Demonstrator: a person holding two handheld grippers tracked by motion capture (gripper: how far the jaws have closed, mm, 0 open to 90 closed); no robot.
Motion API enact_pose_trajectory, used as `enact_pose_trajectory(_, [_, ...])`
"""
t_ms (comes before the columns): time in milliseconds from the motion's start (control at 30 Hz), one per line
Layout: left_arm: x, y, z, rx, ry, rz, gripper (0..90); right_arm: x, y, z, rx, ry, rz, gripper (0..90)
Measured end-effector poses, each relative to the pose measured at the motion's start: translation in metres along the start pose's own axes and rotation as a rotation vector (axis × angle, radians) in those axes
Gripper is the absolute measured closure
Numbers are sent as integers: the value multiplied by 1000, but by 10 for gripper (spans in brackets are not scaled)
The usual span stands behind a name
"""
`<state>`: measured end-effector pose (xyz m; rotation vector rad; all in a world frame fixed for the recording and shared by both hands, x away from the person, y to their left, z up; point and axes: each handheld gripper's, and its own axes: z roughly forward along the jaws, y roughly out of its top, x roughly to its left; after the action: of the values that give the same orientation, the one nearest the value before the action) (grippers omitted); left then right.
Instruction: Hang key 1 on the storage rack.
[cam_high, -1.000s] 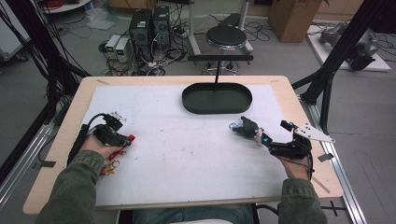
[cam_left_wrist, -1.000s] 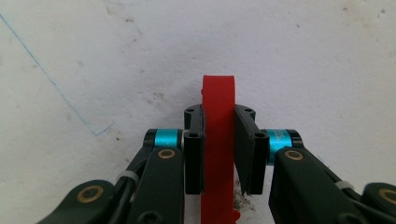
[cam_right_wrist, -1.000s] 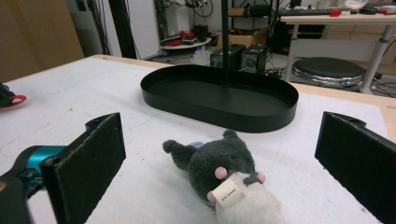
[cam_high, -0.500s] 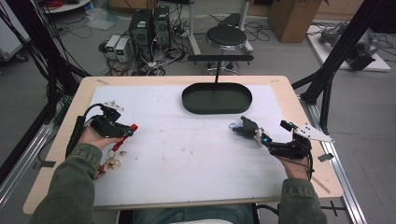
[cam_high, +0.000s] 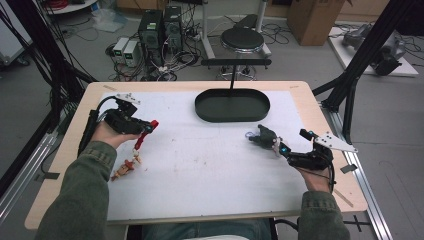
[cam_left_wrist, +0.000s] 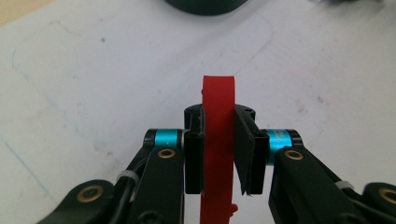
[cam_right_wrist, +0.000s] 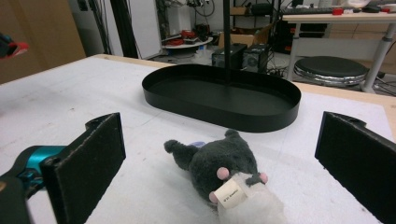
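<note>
Two items are heading for the black tray (cam_high: 232, 106): left gripper (cam_high: 142, 131) is clamping a red strap (cam_left_wrist: 217, 140); right gripper (cam_high: 270, 145), jaws wide, is facing the untouched grey plush (cam_right_wrist: 219, 163).

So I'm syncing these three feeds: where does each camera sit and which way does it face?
High view: above the person's side, facing forward-down on the white table; forearms show.
Left gripper view: on the left gripper, along jaws shut on a red strap.
Right gripper view: on the right gripper, facing a grey plush toy.
Shared: the black oval tray.
</note>
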<state>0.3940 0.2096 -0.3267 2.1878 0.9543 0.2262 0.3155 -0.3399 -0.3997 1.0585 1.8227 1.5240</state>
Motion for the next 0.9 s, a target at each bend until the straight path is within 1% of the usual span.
enact_pose_trajectory(267, [-6, 27, -1, -23, -2, 39, 749, -1, 0, 2, -2, 3, -2, 5])
enact_pose_trajectory(333, [-9, 33, -1, -28, 1, 44, 749, -1, 0, 2, -2, 8, 0, 5])
enact_pose_trajectory(500, [-14, 53, -1, -35, 2, 68, 749, -2, 0, 3, -5, 13, 1, 5])
enact_pose_trajectory(567, [-16, 61, 0, -46, -5, 73, 749, -2, 0, 3, -2, 13, 3, 5])
enact_pose_trajectory(733, [-21, 78, 5, -49, -12, 85, 749, -2, -1, 4, 8, 21, -9, 5])
enact_pose_trajectory(900, [-23, 96, 13, -53, -21, 101, 749, -3, -1, 5, 13, 23, -8, 4])
